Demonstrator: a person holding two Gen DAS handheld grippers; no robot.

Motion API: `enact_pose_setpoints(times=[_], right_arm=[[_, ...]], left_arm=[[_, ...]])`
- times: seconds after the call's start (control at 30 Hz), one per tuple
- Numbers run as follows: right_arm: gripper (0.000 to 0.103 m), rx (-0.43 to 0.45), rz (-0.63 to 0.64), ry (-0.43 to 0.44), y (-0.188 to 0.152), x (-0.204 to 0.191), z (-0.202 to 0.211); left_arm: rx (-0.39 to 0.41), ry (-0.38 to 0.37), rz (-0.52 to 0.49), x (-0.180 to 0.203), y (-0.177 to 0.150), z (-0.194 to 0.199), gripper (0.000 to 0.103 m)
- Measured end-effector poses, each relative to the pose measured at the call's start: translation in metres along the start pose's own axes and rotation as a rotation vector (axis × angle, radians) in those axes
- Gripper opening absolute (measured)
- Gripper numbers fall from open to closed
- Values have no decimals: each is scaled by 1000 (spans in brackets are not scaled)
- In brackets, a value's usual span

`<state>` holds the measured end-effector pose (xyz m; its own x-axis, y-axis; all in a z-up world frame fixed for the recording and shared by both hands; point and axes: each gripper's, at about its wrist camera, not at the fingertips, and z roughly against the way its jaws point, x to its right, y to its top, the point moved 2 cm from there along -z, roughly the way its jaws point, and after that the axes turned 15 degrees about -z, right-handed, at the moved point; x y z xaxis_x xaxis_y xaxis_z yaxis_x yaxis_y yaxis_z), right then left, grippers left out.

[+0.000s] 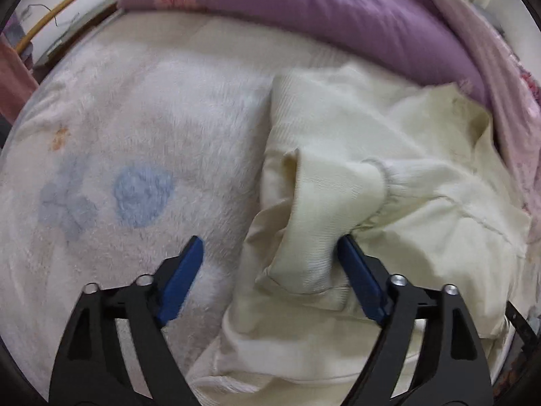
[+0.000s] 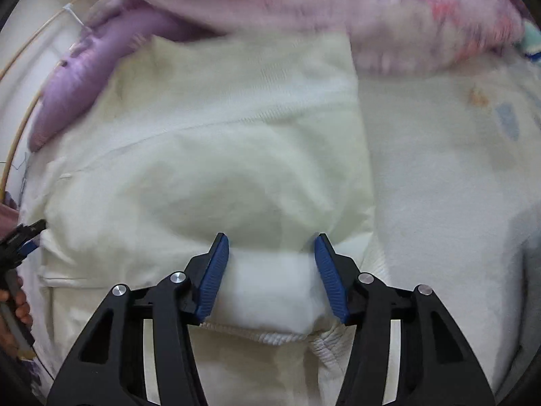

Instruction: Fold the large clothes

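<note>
A cream sweatshirt (image 1: 399, 155) lies partly folded on a white fleece blanket (image 1: 142, 128). Its sleeve with a ribbed cuff (image 1: 338, 203) is laid across the body. My left gripper (image 1: 270, 243) is open; the sleeve end lies between its blue pads, not pinched. In the right wrist view the sweatshirt (image 2: 219, 142) fills the middle. My right gripper (image 2: 272, 240) is open just above the garment's ribbed hem (image 2: 270, 336), with white fabric between the pads. The left gripper (image 2: 23, 240) shows at the left edge.
A purple quilt (image 1: 338, 10) is bunched along the far side, and a pink floral one (image 2: 372, 3) beside it. The blanket (image 2: 456, 169) extends to the right of the sweatshirt. A wooden rail (image 1: 57, 10) runs along the bed edge.
</note>
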<state>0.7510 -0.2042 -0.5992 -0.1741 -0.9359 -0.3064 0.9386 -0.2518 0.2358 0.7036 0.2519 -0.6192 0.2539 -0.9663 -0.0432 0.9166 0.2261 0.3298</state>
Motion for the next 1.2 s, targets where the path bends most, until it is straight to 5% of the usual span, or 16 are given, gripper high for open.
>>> enact_pose_setpoints(times=[0.17,0.3,0.6,0.9,1.0,1.03,1.07,1.2], right_arm=[[52,-41,-27,13,9,0,7],[64,46,-105,97,39,9,40],[66,92,-212,141,118,28,18],[66,55,-298,147,162,29,-31],[48,53,-289,202,169,25,-35],[29,44,-271,204,170,22,-36],[12,32,-241,209,170,16,-34],[10,105,-102,242,156,-3,4]], left_arm=[[4,-57,-10,-4,4,3,86],[91,-164,48,-20,20,23,90],[42,-121,96,-49,98,-22,90],[17,-88,110,-55,120,-58,90],[57,-109,49,-40,134,-55,41],[49,-153,20,-33,138,-54,16],[48,-143,-1,-27,141,-50,12],[167,-122,-68,-22,138,-9,9]])
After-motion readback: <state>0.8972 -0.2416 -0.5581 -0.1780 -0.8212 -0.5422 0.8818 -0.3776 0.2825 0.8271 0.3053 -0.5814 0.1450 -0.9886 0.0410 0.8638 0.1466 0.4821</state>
